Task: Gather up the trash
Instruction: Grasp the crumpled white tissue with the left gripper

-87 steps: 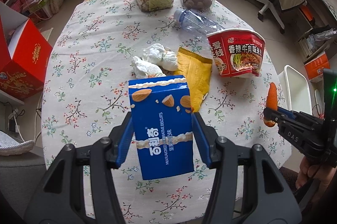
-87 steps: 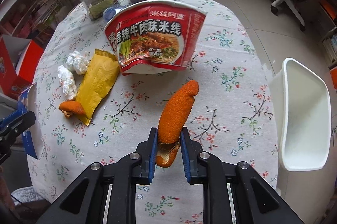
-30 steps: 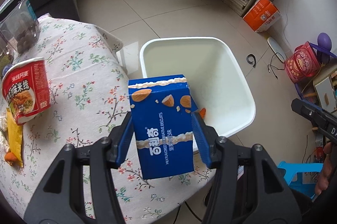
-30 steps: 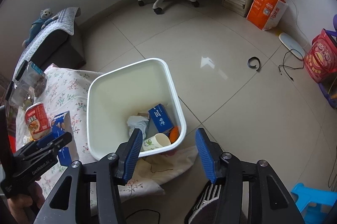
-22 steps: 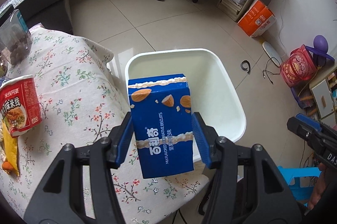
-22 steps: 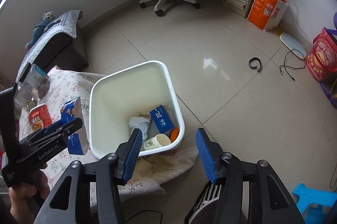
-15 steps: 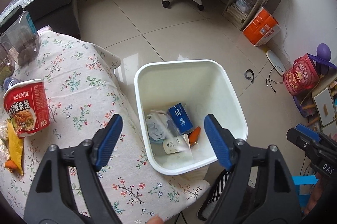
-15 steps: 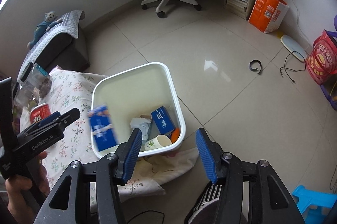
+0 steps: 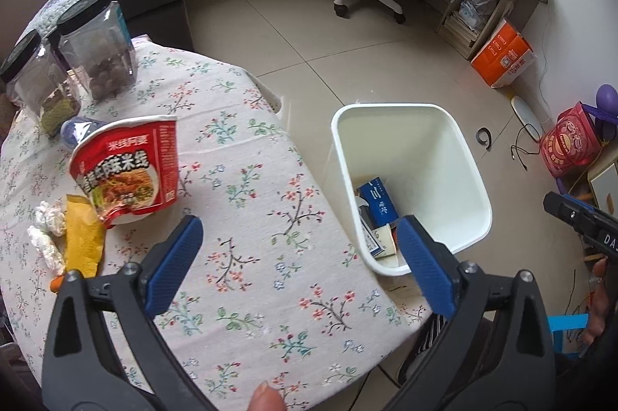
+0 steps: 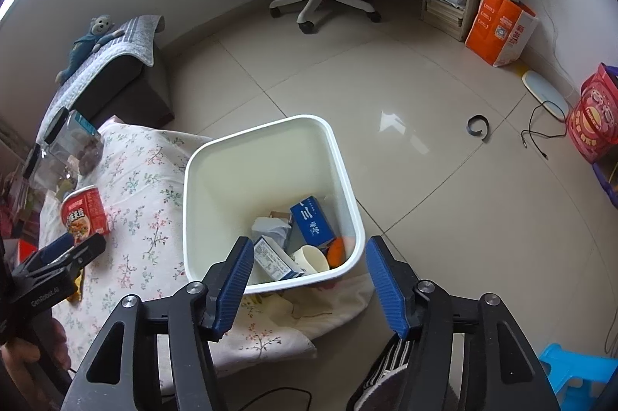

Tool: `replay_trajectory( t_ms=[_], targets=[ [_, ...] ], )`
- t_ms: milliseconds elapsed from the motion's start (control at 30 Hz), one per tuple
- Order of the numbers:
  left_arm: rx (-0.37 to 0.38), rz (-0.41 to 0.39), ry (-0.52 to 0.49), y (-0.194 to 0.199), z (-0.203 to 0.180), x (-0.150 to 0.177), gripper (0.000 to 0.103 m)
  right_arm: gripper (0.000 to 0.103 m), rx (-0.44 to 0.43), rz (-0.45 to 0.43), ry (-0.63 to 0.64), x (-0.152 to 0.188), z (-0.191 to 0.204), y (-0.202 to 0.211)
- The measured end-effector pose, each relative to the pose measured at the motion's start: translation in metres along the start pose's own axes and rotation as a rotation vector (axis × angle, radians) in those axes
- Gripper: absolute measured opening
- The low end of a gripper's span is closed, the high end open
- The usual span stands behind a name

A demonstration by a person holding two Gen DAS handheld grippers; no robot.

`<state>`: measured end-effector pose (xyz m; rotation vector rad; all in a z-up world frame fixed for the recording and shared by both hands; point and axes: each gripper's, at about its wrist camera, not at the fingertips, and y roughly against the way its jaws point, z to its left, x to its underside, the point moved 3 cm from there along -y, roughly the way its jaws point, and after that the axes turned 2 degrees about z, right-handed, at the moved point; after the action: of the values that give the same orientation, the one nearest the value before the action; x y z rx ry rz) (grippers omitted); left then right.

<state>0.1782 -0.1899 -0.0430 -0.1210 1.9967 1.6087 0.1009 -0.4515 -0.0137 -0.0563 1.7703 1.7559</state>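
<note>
- Left tongs (image 9: 295, 258) are spread wide with nothing between them, hanging over the floral tabletop (image 9: 247, 218) near the edge closest to the bin. Right tongs (image 10: 307, 279) are also wide apart and empty, sitting right above the white bin (image 10: 266, 140).
- The bin stands on the floor just beside the tabletop and already has stuff in it: a blue carton (image 10: 313, 225), a biscuit box (image 10: 272, 258) lying on its side, a cup (image 10: 311, 258), something orange (image 10: 337, 250) and crumpled paper (image 10: 270, 227).
- What's left on the tabletop: the red noodle cup (image 9: 127, 169) tipped over, the yellow wrapper (image 9: 83, 241) touching it, white tissue wads (image 9: 46, 229) beside the wrapper, a small orange scrap (image 9: 58, 282) at the near end and a plastic bottle (image 9: 75, 133) behind the cup.
- Biggest risk imo: the noodle cup is wide and flimsy, so pinching the thin wall could crush it or let it pop out and roll off the edge.
- The wrapper lies flat, so the tongs could scrape the cloth and bunch it up, dragging the tissues along.
- The two jars (image 9: 96, 51) at the back hold food and probably aren't trash, so a sloppy reach for the bottle could knock them.
- With both tongs working near the bin, they could bump each other on the next carry.
</note>
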Motion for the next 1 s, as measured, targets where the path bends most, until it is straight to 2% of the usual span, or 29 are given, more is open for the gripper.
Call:
replay_trajectory(
  t_ms=[200,367,433,800,933,1000],
  targets=[
    [-0.04,-0.018,0.029,0.026,0.045,0.014,0.102,0.076,0.015,0.0,0.042,-0.001,0.033,-0.004],
    [-0.079,-0.016,0.094,0.044,0.094,0.029,0.102,0.083,0.022,0.01,0.091,0.001,0.068,-0.011],
    [-0.101,-0.019,0.127,0.05,0.115,0.035,0.102,0.089,0.021,0.019,0.114,0.002,0.084,-0.016],
    [-0.187,0.049,0.38,0.054,0.24,0.059,0.102,0.091,-0.023,0.082,0.249,0.018,0.181,-0.044],
    [-0.21,0.081,0.474,0.039,0.273,0.064,0.102,0.091,-0.029,0.105,0.285,0.026,0.209,-0.056],
    [-0.221,0.092,0.501,0.03,0.282,0.065,0.097,0.091,-0.028,0.115,0.306,0.03,0.221,-0.062]
  ],
)
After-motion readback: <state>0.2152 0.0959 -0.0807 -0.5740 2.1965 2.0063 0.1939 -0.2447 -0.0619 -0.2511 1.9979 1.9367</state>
